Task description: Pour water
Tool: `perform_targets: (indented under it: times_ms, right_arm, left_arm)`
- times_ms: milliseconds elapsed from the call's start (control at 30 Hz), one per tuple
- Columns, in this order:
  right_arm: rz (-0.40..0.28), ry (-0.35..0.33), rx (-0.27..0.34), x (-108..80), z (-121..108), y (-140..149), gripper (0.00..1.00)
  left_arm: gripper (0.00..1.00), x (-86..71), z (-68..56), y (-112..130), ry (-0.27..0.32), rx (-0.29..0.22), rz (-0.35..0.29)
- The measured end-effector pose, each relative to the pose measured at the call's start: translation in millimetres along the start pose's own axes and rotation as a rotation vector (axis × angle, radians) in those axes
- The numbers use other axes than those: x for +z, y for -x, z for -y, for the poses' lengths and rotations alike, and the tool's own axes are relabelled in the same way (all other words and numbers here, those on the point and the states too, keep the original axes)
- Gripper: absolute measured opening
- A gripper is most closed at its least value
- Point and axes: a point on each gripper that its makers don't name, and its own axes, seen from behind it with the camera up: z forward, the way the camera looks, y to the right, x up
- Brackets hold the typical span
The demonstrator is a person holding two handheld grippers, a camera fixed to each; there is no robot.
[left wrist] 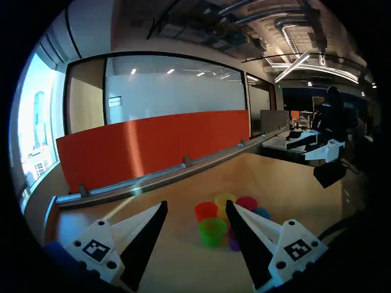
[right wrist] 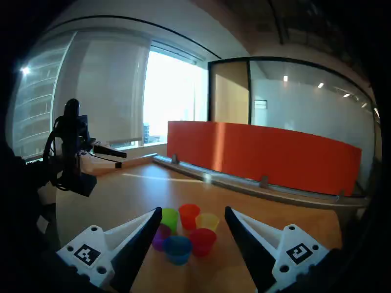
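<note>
Your left claw [left wrist: 196,204] and right claw [right wrist: 192,210] both stand apart, empty. Choose an outer one among the cups [left wrist: 212,230] on the worktop [left wrist: 273,185] and close squarely, sparing its neighbours.

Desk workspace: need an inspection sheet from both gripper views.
surface: light wooden desk top, sunlit streak.
job's things: six small coloured plastic cups, upright, clustered together.
clutter: dark items on neighbouring white desk, unclear.
grippers: left tongs open, empty; right tongs open, empty; both aimed at the cups.
cables: black cable looping beside the left tongs, seen in the right gripper view.
surroundings: orange partition panel, glass wall, bright window.
</note>
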Motion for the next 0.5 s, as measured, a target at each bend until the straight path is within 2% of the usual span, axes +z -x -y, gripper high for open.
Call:
perform_targets:
  times_ms: [267, 500]
  right_arm:
    - [0.062, -0.027, -0.037, 6.6, 3, 20, 0.99]
    - [0.113, -0.045, -0.061, 12.6, 5, 35, 0.99]
  left_arm:
    - [0.88, 14.1, 0.7, 21, 0.031, 0.015, 0.049]
    - [0.88, 26.6, -4.3, 38, 0.071, 0.040, 0.091]
